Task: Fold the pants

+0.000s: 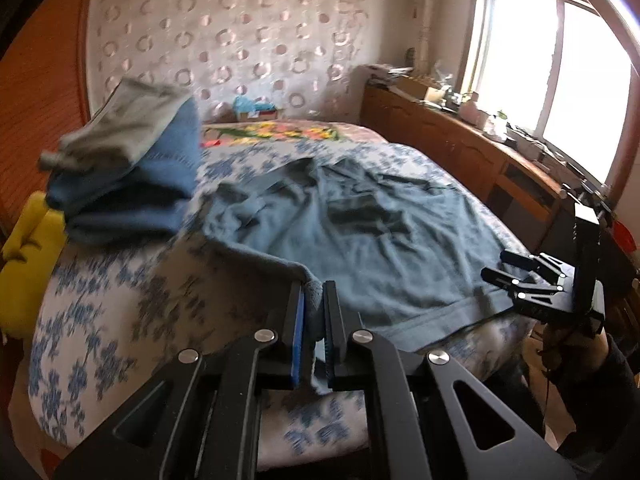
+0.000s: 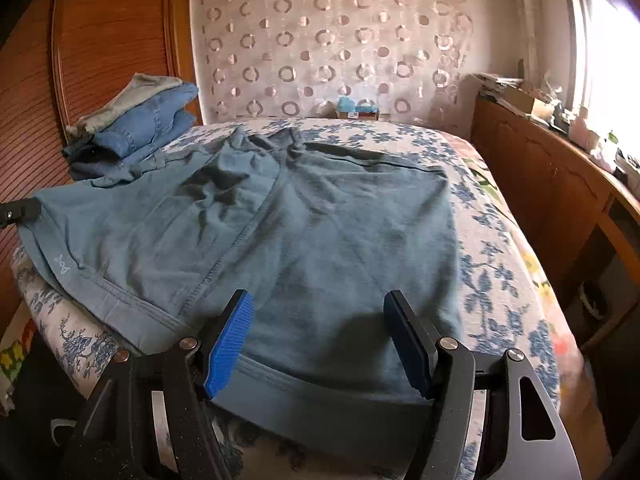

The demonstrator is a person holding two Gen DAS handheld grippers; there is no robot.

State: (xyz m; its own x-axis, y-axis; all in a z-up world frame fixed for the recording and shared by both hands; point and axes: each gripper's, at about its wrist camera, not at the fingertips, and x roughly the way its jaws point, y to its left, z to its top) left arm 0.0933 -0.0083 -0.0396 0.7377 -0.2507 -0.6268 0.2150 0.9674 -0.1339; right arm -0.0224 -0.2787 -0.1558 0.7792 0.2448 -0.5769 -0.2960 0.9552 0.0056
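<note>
Grey-blue pants (image 1: 360,240) lie spread on the bed, also filling the right wrist view (image 2: 304,240). My left gripper (image 1: 314,304) is shut on a corner of the pants' near edge, the fabric pinched between its blue pads. My right gripper (image 2: 320,312) is open, its fingers straddling the hem of the pants just above the cloth, holding nothing. It also shows in the left wrist view (image 1: 520,284) at the pants' right corner. A tip of the left gripper (image 2: 20,210) shows at the pants' left edge.
The bed (image 1: 120,300) has a blue floral cover. A stack of folded clothes (image 1: 128,168) sits at the far left, also in the right wrist view (image 2: 136,124). A wooden cabinet (image 1: 460,148) with clutter runs along the right under the window. A yellow cushion (image 1: 28,248) lies at left.
</note>
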